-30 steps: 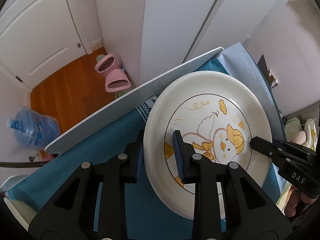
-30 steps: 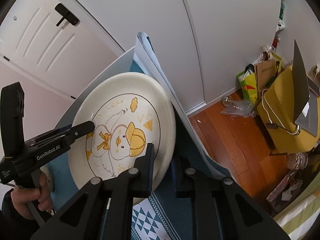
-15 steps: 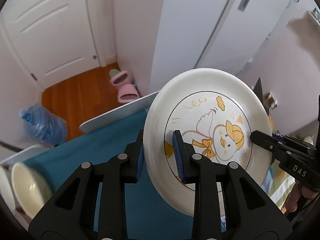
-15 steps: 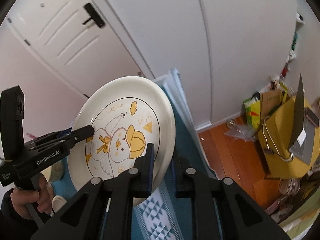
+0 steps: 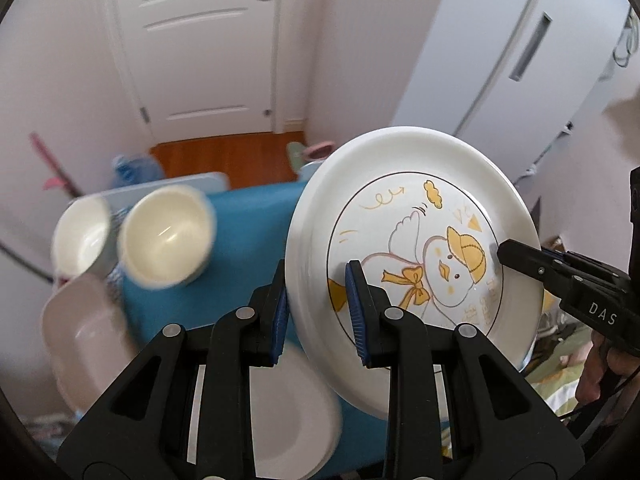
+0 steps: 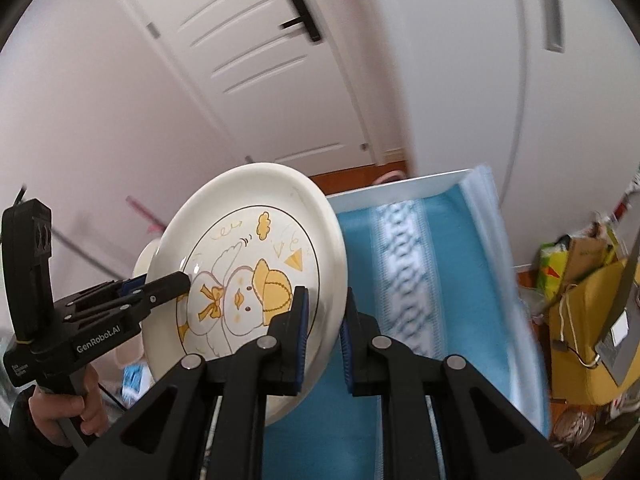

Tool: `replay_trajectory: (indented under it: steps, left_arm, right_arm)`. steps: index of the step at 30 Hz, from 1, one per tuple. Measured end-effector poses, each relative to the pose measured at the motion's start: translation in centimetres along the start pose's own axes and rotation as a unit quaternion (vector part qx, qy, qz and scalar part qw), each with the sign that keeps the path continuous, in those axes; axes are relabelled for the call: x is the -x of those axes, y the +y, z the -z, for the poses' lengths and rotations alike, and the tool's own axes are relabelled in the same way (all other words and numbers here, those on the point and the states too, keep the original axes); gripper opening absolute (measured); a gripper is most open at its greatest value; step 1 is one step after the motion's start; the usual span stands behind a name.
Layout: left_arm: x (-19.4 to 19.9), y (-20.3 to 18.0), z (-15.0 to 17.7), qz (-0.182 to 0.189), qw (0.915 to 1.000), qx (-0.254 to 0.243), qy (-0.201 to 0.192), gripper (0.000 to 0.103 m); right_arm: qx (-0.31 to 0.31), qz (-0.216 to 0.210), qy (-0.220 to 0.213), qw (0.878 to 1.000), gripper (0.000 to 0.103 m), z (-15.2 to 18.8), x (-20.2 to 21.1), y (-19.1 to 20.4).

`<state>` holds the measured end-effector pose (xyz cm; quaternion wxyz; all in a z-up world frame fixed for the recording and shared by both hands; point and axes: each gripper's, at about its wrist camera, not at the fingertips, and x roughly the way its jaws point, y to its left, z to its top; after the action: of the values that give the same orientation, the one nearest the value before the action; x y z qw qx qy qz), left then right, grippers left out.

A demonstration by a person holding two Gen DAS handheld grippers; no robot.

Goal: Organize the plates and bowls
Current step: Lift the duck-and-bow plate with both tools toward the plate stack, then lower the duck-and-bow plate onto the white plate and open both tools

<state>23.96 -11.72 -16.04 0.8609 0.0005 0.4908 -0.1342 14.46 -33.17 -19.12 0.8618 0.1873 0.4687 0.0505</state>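
Aloft over the blue cloth [image 5: 240, 240], a round glossy white plate [image 5: 400, 184] with a yellow duckling drawing is clamped at opposite rims by the left gripper [image 5: 318, 300] and right gripper [image 6: 323, 334]. Two smooth cream bowls [image 5: 166, 236] sit far left.

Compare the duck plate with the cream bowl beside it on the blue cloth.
The duck plate is wide and shallow with a yellow duckling drawing; the cream bowl is deeper, smaller and plain. The plate is held tilted off the blue cloth by both tongs; the bowl sits on it untouched. Both are pale, glossy and empty.
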Motion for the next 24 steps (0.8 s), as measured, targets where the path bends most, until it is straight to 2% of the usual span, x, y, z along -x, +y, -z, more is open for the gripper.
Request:
replay_trajectory:
  steps: [5, 9, 13, 19, 24]
  left_arm:
    - [1.7, 3.9, 4.1, -0.020, 0.9995, 0.025, 0.007, 0.024]
    - [1.6, 6.0, 7.7, -0.039, 0.9986, 0.027, 0.022, 0.024]
    - [0.9, 7.6, 11.0, -0.042, 0.9976, 0.034, 0.044, 0.024]
    - [-0.6, 9.5, 14.0, -0.037, 0.9965, 0.042, 0.062, 0.024]
    - [-1.9, 10.1, 15.0, -0.039, 0.9955, 0.038, 0.077, 0.024]
  right_arm:
    - [0.020, -0.023, 0.034, 0.999, 0.014, 3.2, -2.0, 3.8]
    - [0.031, -0.030, 0.060, 0.997, 0.014, 6.0, -4.0, 6.0]
    - [0.041, -0.028, 0.084, 0.995, 0.014, 9.1, -6.1, 7.6]
    - [0.053, -0.016, 0.096, 0.994, 0.014, 11.6, -8.0, 8.8]
    - [0.060, -0.004, 0.095, 0.994, 0.014, 11.8, -8.7, 9.3]
